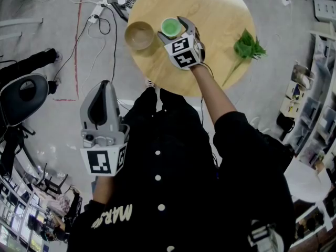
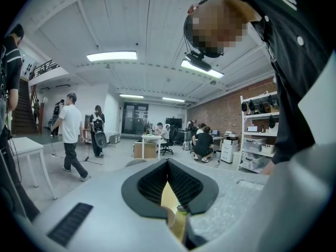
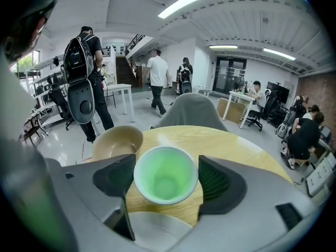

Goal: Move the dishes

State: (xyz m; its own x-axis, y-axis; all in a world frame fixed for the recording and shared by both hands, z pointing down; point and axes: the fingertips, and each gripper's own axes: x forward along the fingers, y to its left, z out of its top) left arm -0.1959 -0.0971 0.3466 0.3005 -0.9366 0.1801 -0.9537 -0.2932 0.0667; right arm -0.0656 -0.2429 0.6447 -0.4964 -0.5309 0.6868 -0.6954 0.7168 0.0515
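Note:
A green cup (image 1: 170,27) with a white rim sits between the jaws of my right gripper (image 1: 173,30) over the round wooden table (image 1: 215,9). In the right gripper view the cup (image 3: 166,174) fills the gap between both pads, and the gripper (image 3: 167,180) is shut on it. A tan bowl (image 1: 139,34) stands just left of the cup, at the table's edge (image 3: 117,142). A white plate (image 3: 157,231) shows under the jaws. My left gripper (image 1: 103,94) is held up by the person's chest, away from the table, jaws shut and empty (image 2: 168,164).
A sprig of leafy greens (image 1: 248,46) lies at the table's right side. Cables and a power strip (image 1: 100,12) run over the floor to the left. A grey chair back (image 3: 191,112) stands beyond the table. People stand about the room.

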